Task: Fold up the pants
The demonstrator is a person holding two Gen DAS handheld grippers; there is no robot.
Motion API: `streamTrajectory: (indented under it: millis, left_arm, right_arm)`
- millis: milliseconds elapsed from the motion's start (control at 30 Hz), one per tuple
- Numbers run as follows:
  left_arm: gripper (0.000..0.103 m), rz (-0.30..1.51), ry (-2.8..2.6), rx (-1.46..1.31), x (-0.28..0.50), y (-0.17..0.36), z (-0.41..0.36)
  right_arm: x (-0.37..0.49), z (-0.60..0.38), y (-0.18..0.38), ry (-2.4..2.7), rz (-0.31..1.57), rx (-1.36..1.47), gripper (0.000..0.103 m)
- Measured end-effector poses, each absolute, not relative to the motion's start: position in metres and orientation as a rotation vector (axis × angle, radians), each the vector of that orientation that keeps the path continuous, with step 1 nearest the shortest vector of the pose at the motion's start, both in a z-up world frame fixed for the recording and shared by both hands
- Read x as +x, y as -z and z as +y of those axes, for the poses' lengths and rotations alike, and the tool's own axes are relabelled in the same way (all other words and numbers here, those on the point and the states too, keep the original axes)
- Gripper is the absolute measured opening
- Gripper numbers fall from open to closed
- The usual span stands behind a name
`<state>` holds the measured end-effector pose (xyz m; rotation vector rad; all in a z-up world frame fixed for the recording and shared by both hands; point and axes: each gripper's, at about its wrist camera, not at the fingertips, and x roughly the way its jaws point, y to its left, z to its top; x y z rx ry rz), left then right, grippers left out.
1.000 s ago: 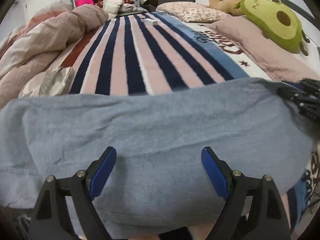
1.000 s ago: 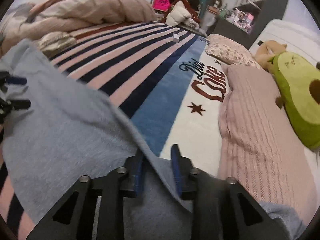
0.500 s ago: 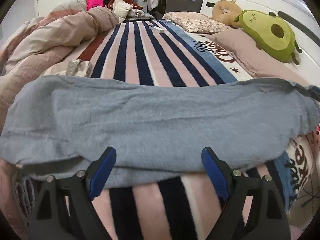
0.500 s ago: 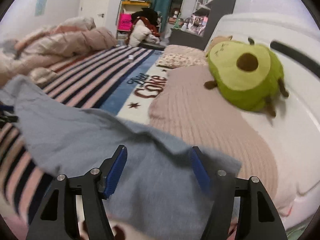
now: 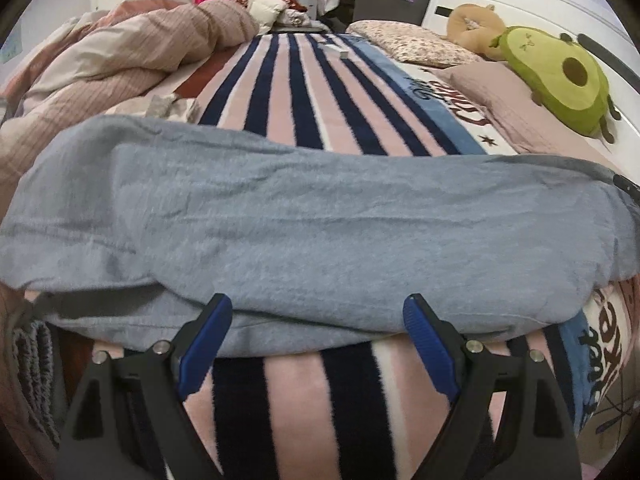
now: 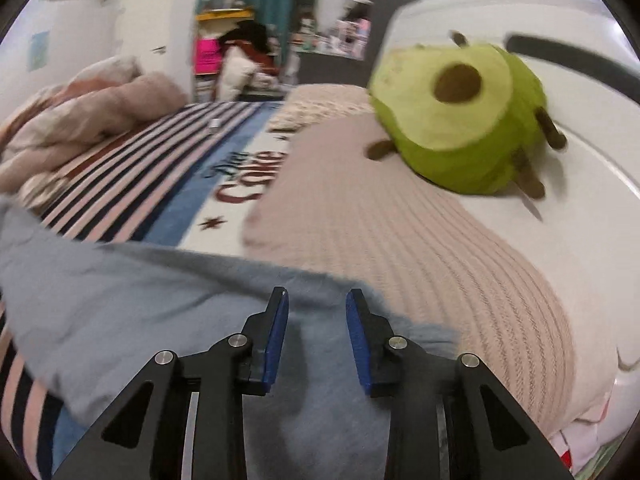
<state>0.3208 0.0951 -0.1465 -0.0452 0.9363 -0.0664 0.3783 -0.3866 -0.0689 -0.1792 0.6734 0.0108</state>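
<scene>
Striped blanket (image 5: pixel 304 120) carries the pants (image 5: pixel 304 232), lying crosswise in a long band. My left claw (image 5: pixel 316 320) gapes wide at the near edge, holding nothing; my right claw (image 6: pixel 316 316), half open, hovers empty above one end. I should pinch both layers squarely before folding.

Your left wrist view is sharp under dim, even indoor light, with soft shadow beneath the pants (image 5: pixel 304 224). Your right wrist view is motion-blurred, worst at the avocado plush (image 6: pixel 460 116). Both show fisheye curvature and black vignetted corners.
</scene>
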Motion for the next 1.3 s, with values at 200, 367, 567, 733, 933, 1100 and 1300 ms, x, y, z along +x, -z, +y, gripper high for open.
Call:
streamTrajectory:
  millis: [200,367,567,733,933,1100,1300]
  left_arm:
    - [0.086,0.921,0.039,-0.116,0.304,0.143,0.114]
    - [0.093,0.908,0.032,-0.253,0.283,0.134,0.139]
    - [0.093,0.954,0.028,-0.439,0.274,0.151,0.160]
    - [0.093,0.950,-0.027,-0.468,0.288,0.167,0.167]
    - [0.093,0.843,-0.078,-0.522,0.318,0.174,0.184]
    - [0.092,0.789,-0.133,-0.497,0.349,0.177,0.186]
    - [0.041,0.791,-0.211,-0.431,0.355,0.178,0.187]
  right_arm:
    - [0.360,-0.384,0.065,-0.036,0.655,-0.135,0.056]
    - [0.315,-0.353,0.058,-0.172,0.643,-0.117,0.058]
    - [0.285,-0.309,0.075,-0.325,0.665,-0.093,0.059]
    - [0.278,-0.292,0.094,-0.371,0.702,-0.078,0.059]
    - [0.269,-0.323,0.111,-0.269,0.751,-0.019,0.062]
    - [0.254,-0.377,0.111,-0.172,0.764,0.139,0.065]
    - [0.237,-0.426,0.113,-0.042,0.690,0.289,0.077]
